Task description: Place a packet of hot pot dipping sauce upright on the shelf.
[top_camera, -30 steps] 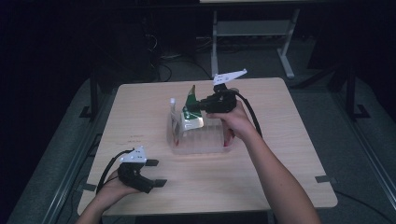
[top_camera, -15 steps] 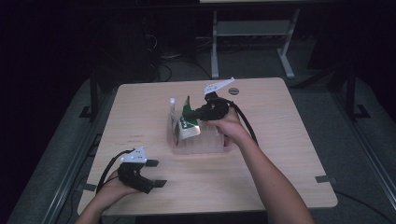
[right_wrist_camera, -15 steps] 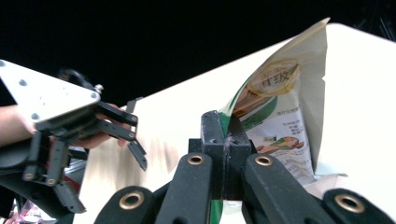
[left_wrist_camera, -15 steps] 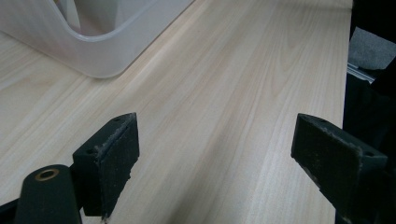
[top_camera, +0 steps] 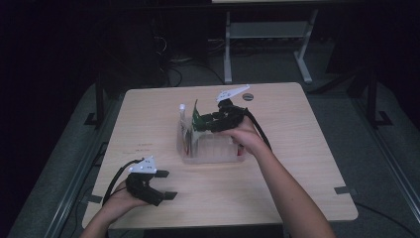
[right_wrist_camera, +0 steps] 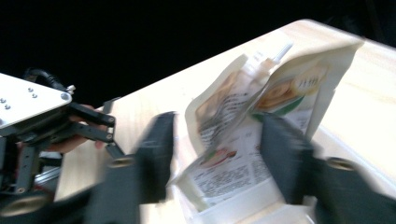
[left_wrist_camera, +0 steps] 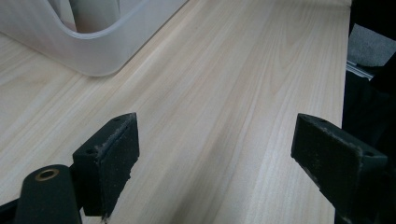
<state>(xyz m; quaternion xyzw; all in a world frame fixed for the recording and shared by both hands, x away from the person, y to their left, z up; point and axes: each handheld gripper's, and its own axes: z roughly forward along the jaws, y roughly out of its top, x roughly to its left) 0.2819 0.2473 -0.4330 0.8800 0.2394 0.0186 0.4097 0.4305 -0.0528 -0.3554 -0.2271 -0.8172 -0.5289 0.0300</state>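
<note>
Two grippers are in use at a light wood table [top_camera: 297, 163]. Nearest the person, the left gripper [top_camera: 161, 184] rests in the left hand at the table's near left corner, jaws wide apart with only bare tabletop between them; in the left gripper view a corner of the clear plastic bin [left_wrist_camera: 93, 51] lies ahead, well apart from the jaws.

Farther in, at mid-table, the right gripper [top_camera: 208, 121] hangs over the left end of the clear plastic bin [top_camera: 213, 151], jaws pointing left. A printed food pouch [right_wrist_camera: 243, 140], white with a green band and food pictures, stands between the jaws, its lower end inside the bin. The jaws have just been opening; in the right gripper view they are blurred on either side of the pouch, a gap showing at the left one, so the pads appear off it. In the high view the pouch [top_camera: 197, 119] stands upright beside a white-capped tube [top_camera: 182, 110] at the bin's left end.

Versus a second ago: the right gripper and pouch sit lower, the pouch now down in the bin. The left gripper is unchanged.

Pouch print is dense small text, too blurred to read; no brand legible.
</note>
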